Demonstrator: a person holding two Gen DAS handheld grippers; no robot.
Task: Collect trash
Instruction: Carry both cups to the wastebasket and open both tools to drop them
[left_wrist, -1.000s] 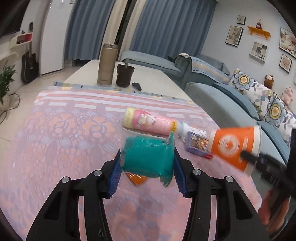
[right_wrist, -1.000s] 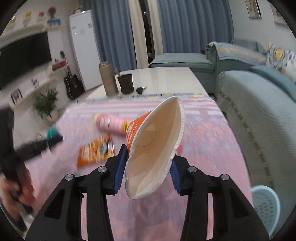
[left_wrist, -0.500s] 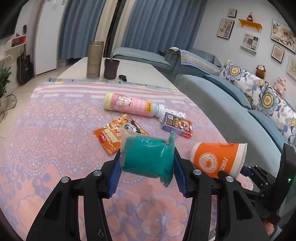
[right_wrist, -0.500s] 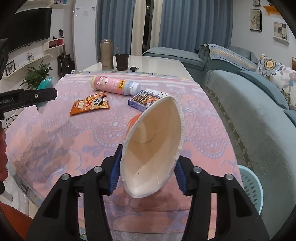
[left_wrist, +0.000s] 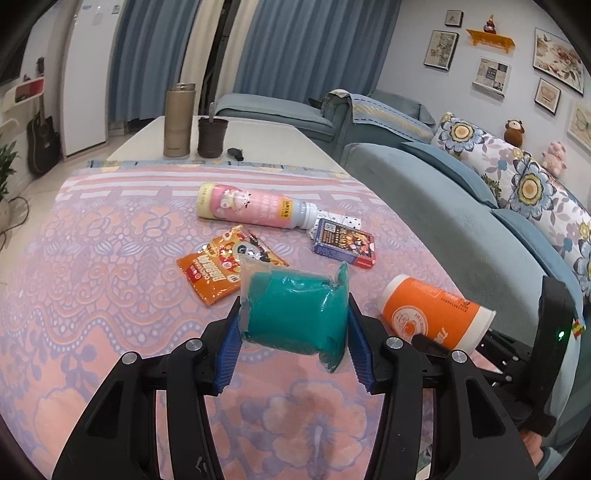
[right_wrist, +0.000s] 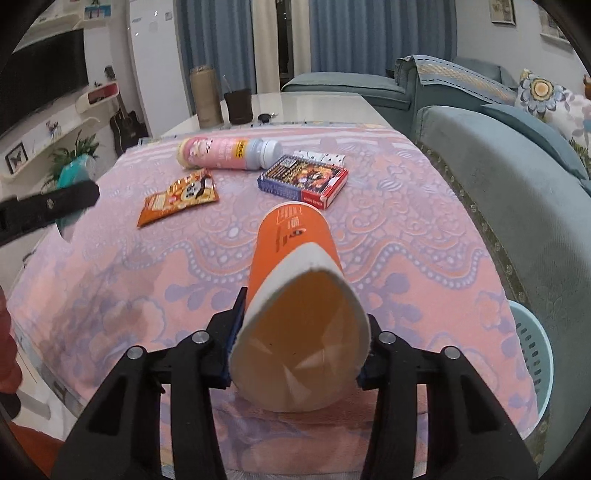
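Right hand-held gripper (right_wrist: 299, 347) level, squeezing orange cup (right_wrist: 295, 280) flat.

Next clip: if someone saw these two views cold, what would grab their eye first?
Probably the two loads up close: the left tool clamps a teal plastic packet, and the right tool squeezes an orange paper cup near its open rim, mouth toward the camera. Beyond them, on the pink floral cloth, lie a pink bottle on its side, an orange snack packet and a blue card box.
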